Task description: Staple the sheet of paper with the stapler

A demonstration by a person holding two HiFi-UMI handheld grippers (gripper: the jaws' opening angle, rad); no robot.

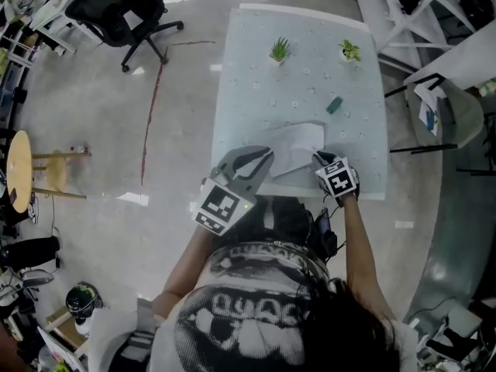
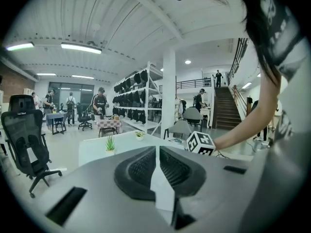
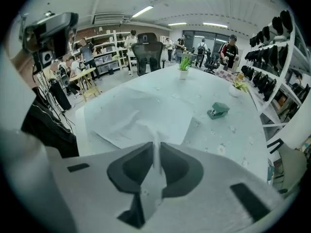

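Observation:
A white sheet of paper (image 1: pixel 297 146) lies crumpled near the front edge of the pale table (image 1: pixel 248 91). My left gripper (image 1: pixel 262 156) is at the sheet's left edge. In the left gripper view its jaws (image 2: pixel 157 152) stand together with a strip of the paper (image 2: pixel 163 191) pinched between them. My right gripper (image 1: pixel 318 160) holds the sheet's right front corner. In the right gripper view it (image 3: pixel 156 152) is shut on a raised fold of the paper (image 3: pixel 141 115). The small green stapler (image 1: pixel 334 105) (image 3: pixel 218 110) lies apart on the table, beyond the sheet to the right.
Two small potted plants (image 1: pixel 279 50) (image 1: pixel 350 50) stand at the table's far end. A black office chair (image 1: pixel 124 10) and a wooden stool (image 1: pixel 31 169) are on the floor to the left. White shelving (image 1: pixel 434 6) is to the right.

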